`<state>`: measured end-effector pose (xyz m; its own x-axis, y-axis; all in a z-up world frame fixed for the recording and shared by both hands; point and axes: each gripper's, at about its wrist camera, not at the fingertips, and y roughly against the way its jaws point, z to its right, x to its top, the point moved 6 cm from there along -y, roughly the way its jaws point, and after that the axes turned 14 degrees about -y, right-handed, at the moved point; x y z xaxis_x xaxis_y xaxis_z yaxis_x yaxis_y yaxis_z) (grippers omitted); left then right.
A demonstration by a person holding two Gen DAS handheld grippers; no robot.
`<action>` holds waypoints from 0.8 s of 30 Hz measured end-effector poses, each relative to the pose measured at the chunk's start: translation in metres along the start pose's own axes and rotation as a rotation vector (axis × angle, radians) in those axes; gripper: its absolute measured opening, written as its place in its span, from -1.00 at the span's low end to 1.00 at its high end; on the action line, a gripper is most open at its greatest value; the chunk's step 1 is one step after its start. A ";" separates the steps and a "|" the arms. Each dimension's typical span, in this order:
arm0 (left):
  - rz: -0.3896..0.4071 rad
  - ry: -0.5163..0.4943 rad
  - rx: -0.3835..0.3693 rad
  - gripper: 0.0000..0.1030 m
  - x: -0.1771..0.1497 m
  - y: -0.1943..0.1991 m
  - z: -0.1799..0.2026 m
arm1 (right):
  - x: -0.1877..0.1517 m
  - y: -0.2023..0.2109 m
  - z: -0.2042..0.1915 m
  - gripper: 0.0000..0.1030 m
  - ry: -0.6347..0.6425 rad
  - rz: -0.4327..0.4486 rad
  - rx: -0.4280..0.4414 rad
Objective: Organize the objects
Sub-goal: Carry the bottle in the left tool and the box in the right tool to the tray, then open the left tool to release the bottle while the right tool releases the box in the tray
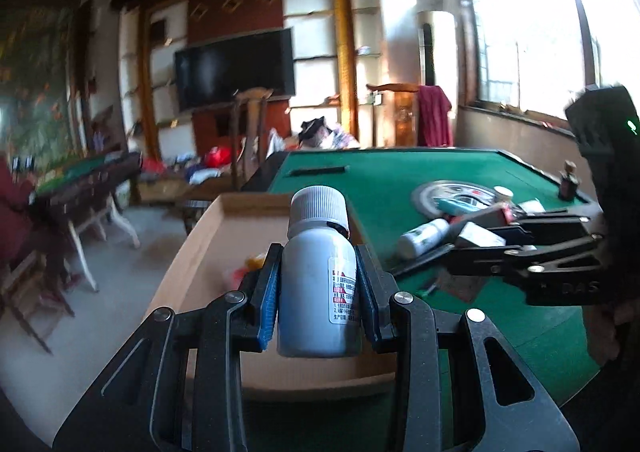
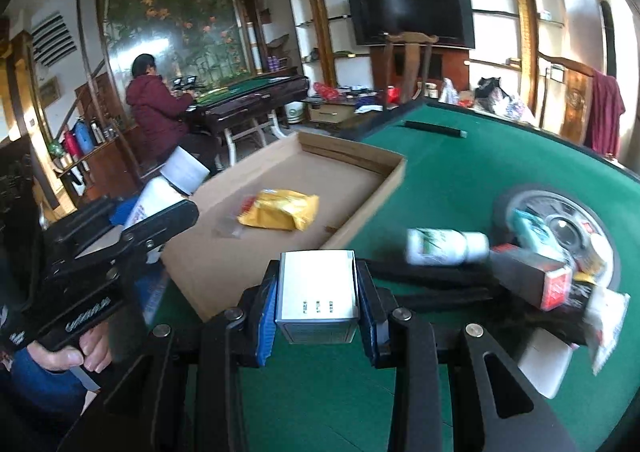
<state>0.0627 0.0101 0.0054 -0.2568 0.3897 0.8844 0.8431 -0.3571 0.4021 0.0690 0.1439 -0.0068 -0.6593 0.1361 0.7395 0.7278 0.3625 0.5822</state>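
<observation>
The left hand-held gripper (image 1: 318, 288) is clamped on a grey bottle (image 1: 318, 280) with a ribbed white cap, its blue pads pressing the bottle's sides. The bottle stands upright between them, just over the near edge of the cardboard tray (image 1: 240, 208), probably so it can be set down inside without tipping. The right hand-held gripper (image 2: 318, 298) grips a small white box (image 2: 318, 294) the same way, above the green bench (image 2: 460, 180) just to the right of the tray's near corner, likely bound for the tray too. A yellow packet (image 2: 280, 208) already lies in the tray, which suggests the tray is the collecting place.

The other things wait in a heap on the right, around a round metal disc (image 2: 560, 224) set in the bench: a white bottle with a green label (image 2: 444, 246) on its side, a dark box with a red end (image 2: 532, 278), and a teal item. They overlap and are blurred, so how many there are is hard to make out. The bottle's label is too small to read. The tray's near wall is hidden behind the left gripper's fingers.
</observation>
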 end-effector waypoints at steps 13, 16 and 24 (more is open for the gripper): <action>-0.234 0.268 -0.006 -0.34 -0.049 -0.044 -0.063 | 0.001 -0.067 -0.040 -0.34 -0.038 -0.144 0.070; -0.251 0.281 -0.004 -0.34 -0.052 -0.051 -0.069 | -0.001 -0.080 -0.043 -0.34 -0.041 -0.171 0.069; -0.312 0.305 -0.011 -0.34 -0.061 -0.067 -0.077 | -0.011 -0.103 -0.057 -0.34 -0.022 -0.230 0.079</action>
<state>-0.0148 -0.0551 -0.0576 -0.6276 0.2118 0.7492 0.6983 -0.2722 0.6620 0.0120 0.0522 -0.0554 -0.8103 0.0612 0.5828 0.5417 0.4575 0.7052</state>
